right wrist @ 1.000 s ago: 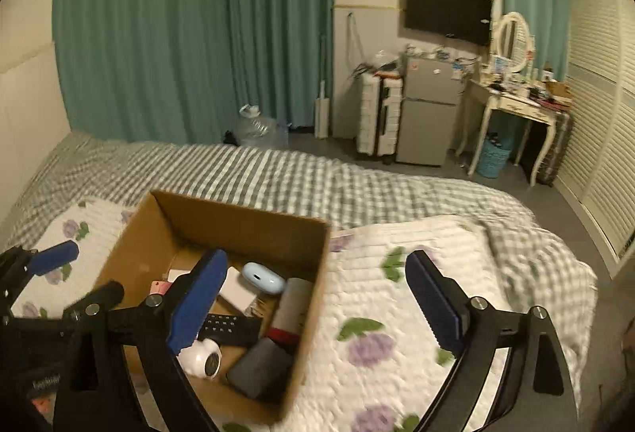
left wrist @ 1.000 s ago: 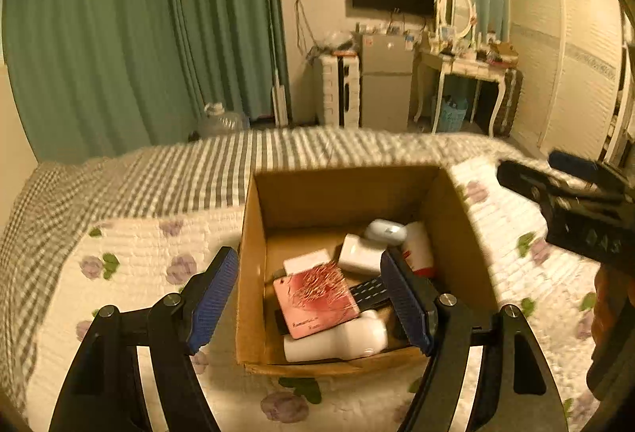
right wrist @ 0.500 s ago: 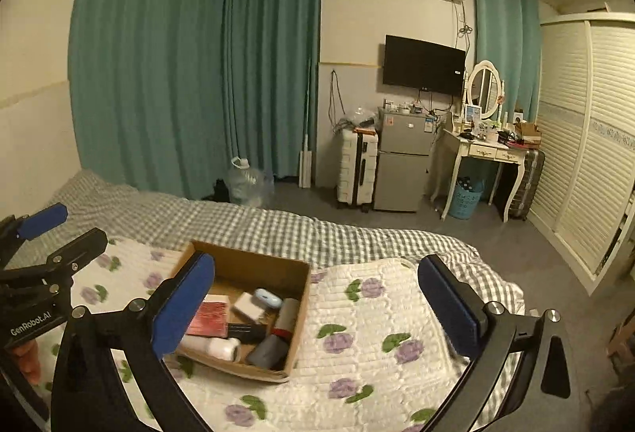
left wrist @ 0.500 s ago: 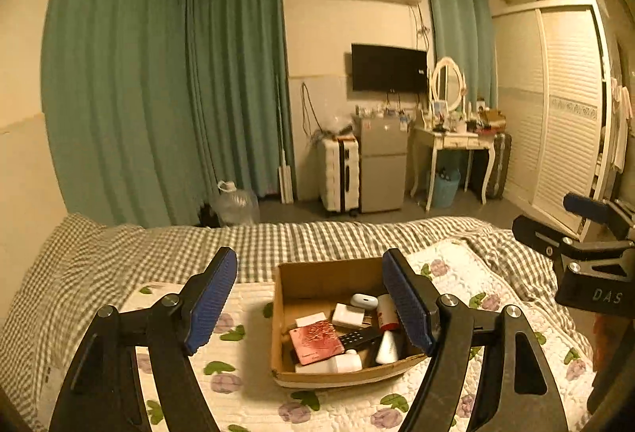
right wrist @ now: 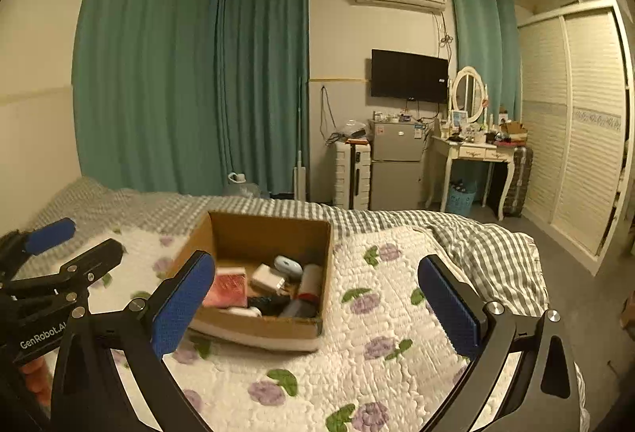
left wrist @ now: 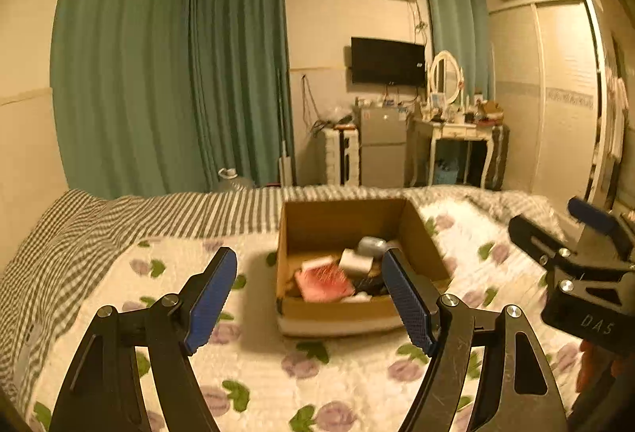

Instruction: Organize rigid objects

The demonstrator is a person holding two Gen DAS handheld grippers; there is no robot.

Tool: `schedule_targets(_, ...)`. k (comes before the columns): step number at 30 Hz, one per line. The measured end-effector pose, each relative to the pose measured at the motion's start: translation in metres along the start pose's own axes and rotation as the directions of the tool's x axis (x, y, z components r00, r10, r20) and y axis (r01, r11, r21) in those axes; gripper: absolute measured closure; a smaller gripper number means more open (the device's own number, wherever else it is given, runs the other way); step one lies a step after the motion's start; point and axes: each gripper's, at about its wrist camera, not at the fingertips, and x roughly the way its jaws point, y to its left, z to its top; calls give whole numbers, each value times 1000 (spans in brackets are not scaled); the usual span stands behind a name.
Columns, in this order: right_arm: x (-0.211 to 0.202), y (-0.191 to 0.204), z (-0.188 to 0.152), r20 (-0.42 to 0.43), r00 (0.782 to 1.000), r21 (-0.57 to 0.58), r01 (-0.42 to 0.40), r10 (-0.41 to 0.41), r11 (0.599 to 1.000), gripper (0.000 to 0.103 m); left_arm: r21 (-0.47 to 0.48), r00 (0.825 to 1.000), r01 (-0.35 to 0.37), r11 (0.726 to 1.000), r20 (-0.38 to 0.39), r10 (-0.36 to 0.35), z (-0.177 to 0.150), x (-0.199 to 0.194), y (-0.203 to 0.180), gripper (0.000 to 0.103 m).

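Cardboard box (left wrist: 349, 307) sat mid-frame on the flowered quilt (left wrist: 119, 297), already holding a red card (left wrist: 325, 279), white pieces, a pale case (right wrist: 288, 266) and dark items. Left gripper (left wrist: 309, 297) hung empty with fingers apart; right gripper (right wrist: 317, 307) likewise. Nothing loose showed on the quilt, so sorting looked nearly finished.
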Motion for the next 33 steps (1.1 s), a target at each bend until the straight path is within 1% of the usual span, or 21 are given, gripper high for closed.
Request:
schedule_targets(3,7,2,-14,-4,1000,-4,-11,11,1000,0,-15,1000,3,1000,-19,-3,-8,6,7,25)
schedule_targets(8,17,3,-24,-34,999,-13,1,-2,1000,0,-27,1000,16,1000,-12,-16,-16,-1,11,24)
schedule_targets(12,15,4,-23,-28,1000,-15,6,-7,1000,0,-47,1000,20,999,-23,-21,-16,-2,14,25)
schedule_targets(15,12,5,-22,-22,1000,-28,6,-6,1000,0,-56,1000,23,998,-14,-24,-15,-5,16,25)
schedule_targets(22,8,8,-19,-26,1000,-29,-12,12,999,0,-55,1000,17,998,-8,-18,-15,-8,15,25)
schedule_targets(33,9,10,-17,-37,999,-26,-12,11,1000,0,-54,1000,17,998,-9,-17,-16,-7,15,24)
